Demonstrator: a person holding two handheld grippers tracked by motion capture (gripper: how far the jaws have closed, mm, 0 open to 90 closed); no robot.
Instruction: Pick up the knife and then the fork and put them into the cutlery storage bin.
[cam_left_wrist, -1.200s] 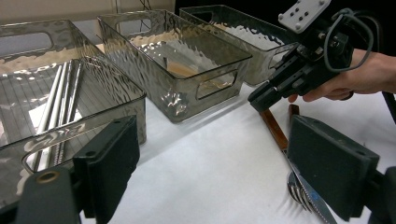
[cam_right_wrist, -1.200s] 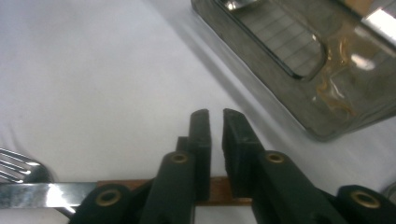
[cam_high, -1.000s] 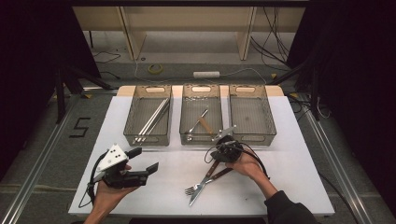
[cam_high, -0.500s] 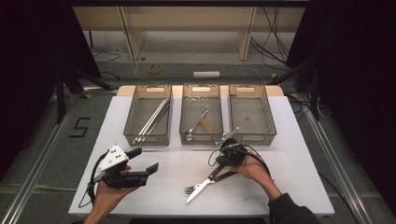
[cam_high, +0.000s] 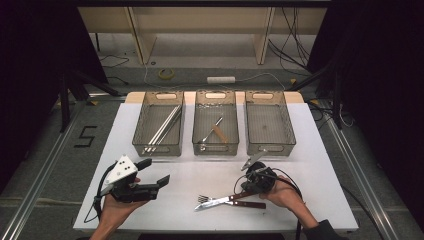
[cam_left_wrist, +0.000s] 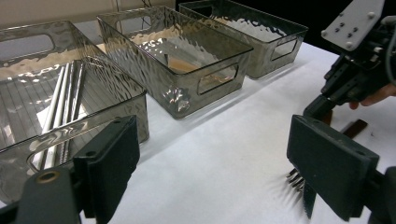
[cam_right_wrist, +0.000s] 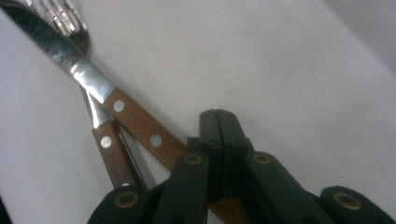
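Note:
A knife (cam_high: 216, 203) and a fork (cam_high: 202, 198), both with wooden handles, lie crossed on the white table (cam_high: 310, 150) near its front edge. My right gripper (cam_high: 245, 192) points down-left at their handle ends. In the right gripper view its jaws (cam_right_wrist: 217, 114) are shut tip to tip, lying over the knife's handle (cam_right_wrist: 140, 126), with the fork's handle (cam_right_wrist: 112, 154) beside it. I see nothing between the pads. My left gripper (cam_high: 155, 172) is held at the front left with jaws wide open (cam_left_wrist: 222, 168) and empty, facing the fork's tines (cam_left_wrist: 294, 179).
Three clear trays stand in a row at the back. The left tray (cam_high: 156, 150) holds long metal rods (cam_high: 162, 125), the middle tray (cam_high: 215, 150) a wooden-handled utensil (cam_high: 218, 132), and the right tray (cam_high: 270, 148) looks bare. Dark floor surrounds the table.
My right gripper has moved to the right and nearer the front edge. The knife and fork swung with it from a steep diagonal to almost level. The left gripper stayed put.

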